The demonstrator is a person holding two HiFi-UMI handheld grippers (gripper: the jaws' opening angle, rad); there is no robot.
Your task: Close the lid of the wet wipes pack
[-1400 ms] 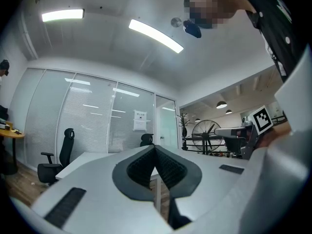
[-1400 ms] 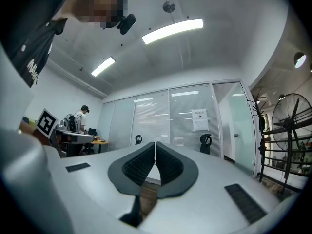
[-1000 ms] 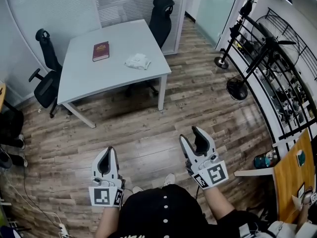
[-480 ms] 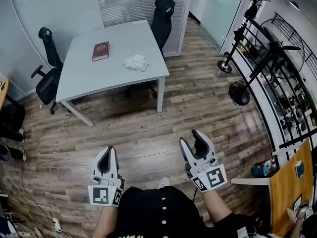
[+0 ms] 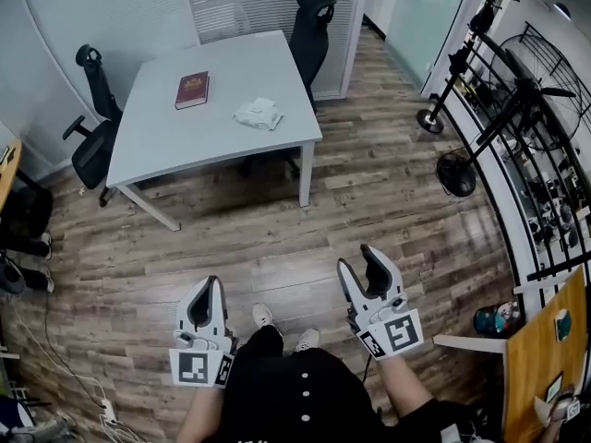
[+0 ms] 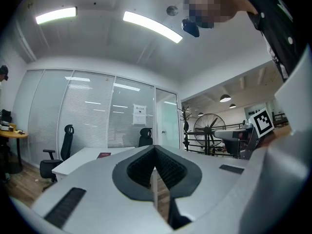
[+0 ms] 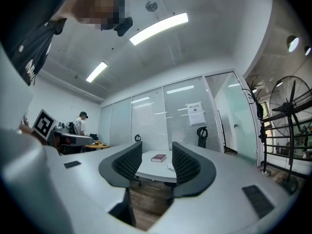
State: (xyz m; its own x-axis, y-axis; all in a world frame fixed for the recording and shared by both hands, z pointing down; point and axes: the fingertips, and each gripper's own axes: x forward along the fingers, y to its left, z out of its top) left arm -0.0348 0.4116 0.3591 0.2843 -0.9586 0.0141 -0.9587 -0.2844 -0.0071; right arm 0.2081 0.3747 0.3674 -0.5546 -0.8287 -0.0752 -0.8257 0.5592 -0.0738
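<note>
Wet wipes pack [image 5: 258, 113] lies on far table [image 5: 166, 160], just right of red book [image 5: 192, 90]. Pack too small here for me to tell lid open or shut; probably open.

Both my grippers near my body, over wood floor [image 5: 388, 192], well apart from pack.

- My left gripper [image 6: 155, 152]: jaws pressed together, nothing between.
- My right gripper [image 7: 157, 152]: jaws spread, empty, table showing through gap.

Task not yet begun, by my reading. All left: approach table, reach pack, press lid down.
</note>
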